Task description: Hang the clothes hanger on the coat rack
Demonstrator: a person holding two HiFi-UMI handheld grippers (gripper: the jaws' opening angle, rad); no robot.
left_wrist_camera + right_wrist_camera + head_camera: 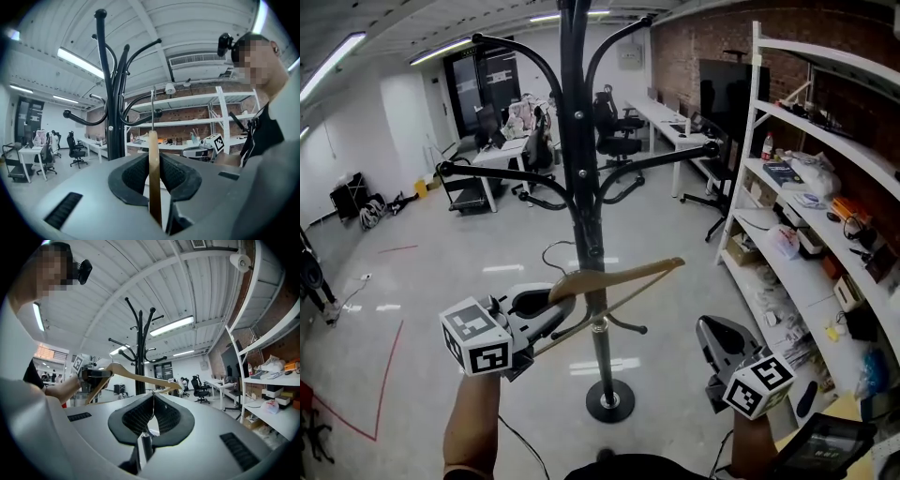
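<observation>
A wooden clothes hanger lies roughly level just in front of the black coat rack's pole, about halfway up it. My left gripper is shut on one end of the hanger. In the left gripper view the wooden edge of the hanger stands clamped between the pads of the left gripper, its metal hook rises straight up, and the coat rack stands just left of it. My right gripper hangs lower right, shut and empty. From the right gripper view, the hanger crosses ahead of the coat rack.
The rack's curved arms spread at several heights, and its round base sits on the floor. White shelving loaded with items runs along the right. Desks and office chairs stand at the back. A red tape line marks the floor at left.
</observation>
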